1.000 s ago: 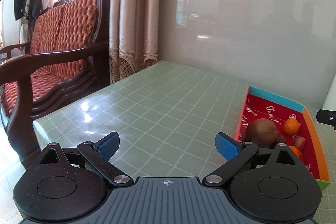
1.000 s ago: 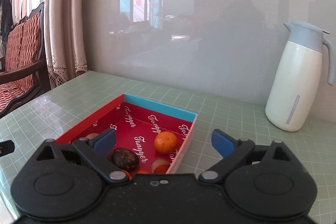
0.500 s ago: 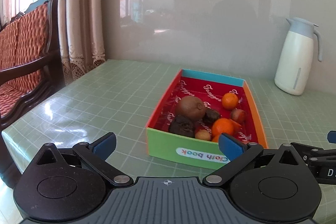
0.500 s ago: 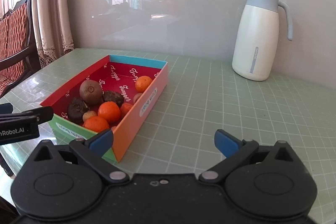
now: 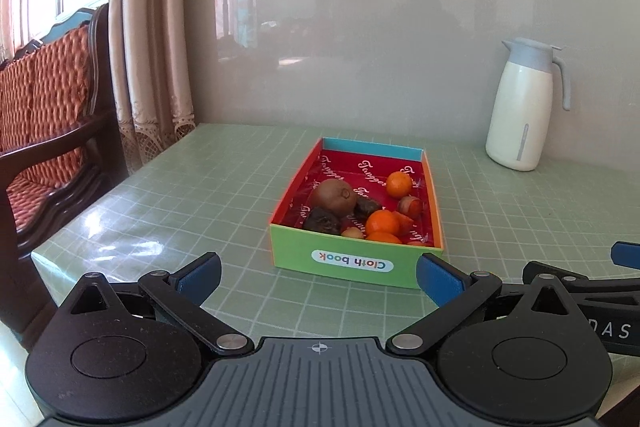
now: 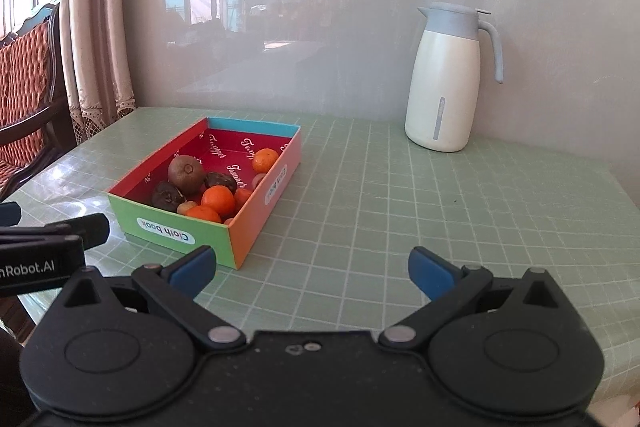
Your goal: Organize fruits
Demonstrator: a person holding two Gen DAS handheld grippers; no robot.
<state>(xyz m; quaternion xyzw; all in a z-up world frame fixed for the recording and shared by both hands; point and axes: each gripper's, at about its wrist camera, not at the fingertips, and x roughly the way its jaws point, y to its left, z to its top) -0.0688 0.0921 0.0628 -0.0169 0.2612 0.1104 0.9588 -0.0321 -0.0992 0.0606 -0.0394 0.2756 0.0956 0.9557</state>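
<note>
A colourful cardboard box [image 5: 344, 259] [image 6: 180, 227] with a red inside stands on the green checked table. In it lie a brown kiwi [image 5: 334, 197] [image 6: 185, 171], dark wrinkled fruits [image 5: 322, 221] [image 6: 167, 195], several small oranges [image 5: 383, 221] [image 6: 218, 200] and a few small pale fruits. My left gripper [image 5: 318, 277] hangs open in front of the box's near green wall, nothing between its blue pads. My right gripper [image 6: 312, 269] is open too, over bare table to the right of the box's near corner. Each gripper shows at the edge of the other's view.
A white jug with a grey-blue lid and handle [image 5: 524, 107] [image 6: 446, 83] stands at the back right by the glossy wall. A wooden chair with red cushions [image 5: 44, 131] and curtains [image 5: 148, 39] are left of the table. The table's near left edge [image 5: 44, 247] is close.
Both views have swung right and pulled back from the box. The box, seen close a second ago, now lies farther off and whole. Both grippers stay open and empty.
</note>
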